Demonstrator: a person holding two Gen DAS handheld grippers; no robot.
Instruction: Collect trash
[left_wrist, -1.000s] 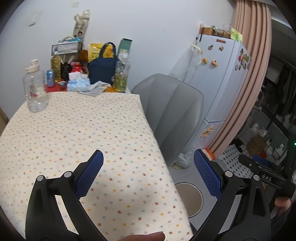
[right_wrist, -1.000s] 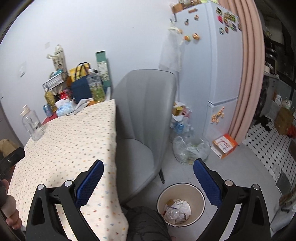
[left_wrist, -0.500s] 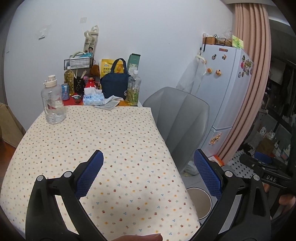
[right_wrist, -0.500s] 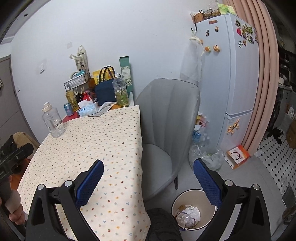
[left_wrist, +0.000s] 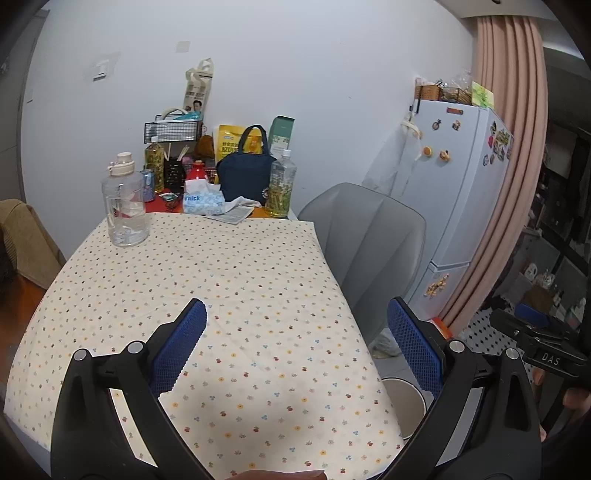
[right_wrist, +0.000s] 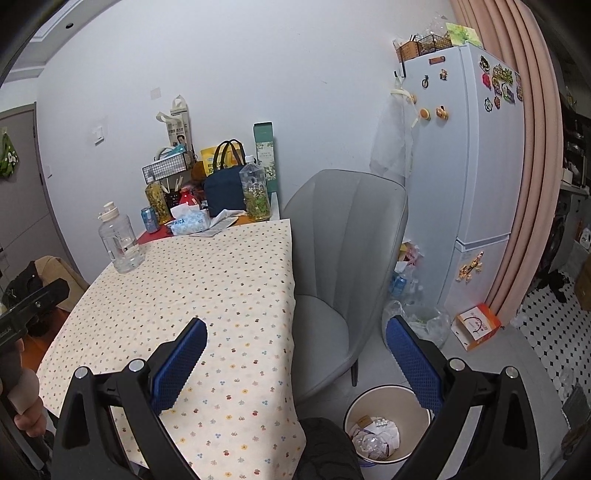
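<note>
The round cream waste bin stands on the grey floor just beside the grey upholstered chair, low and a little right of centre in the right wrist view, below and between the spread fingers of the right hand-held gripper; crumpled white paper and clear plastic trash lies inside it. In the left wrist view only a slice of the bin shows past the tabletop's edge, close to the right-side finger of the left hand-held gripper. Both hand-held grippers are spread wide, blue ribbed pads far apart, holding nothing and touching nothing. The left one hangs above the near part of the tabletop covered in a cream cloth with small coloured dots. At the far end of the tabletop stand a clear plastic water jug with a white cap, a blue tissue pack, a navy lunch bag and a clear bottle of yellowish drink. A white fridge with magnets stands behind the chair, with a clear plastic bag and an orange-and-white carton on the floor near its foot.
</note>
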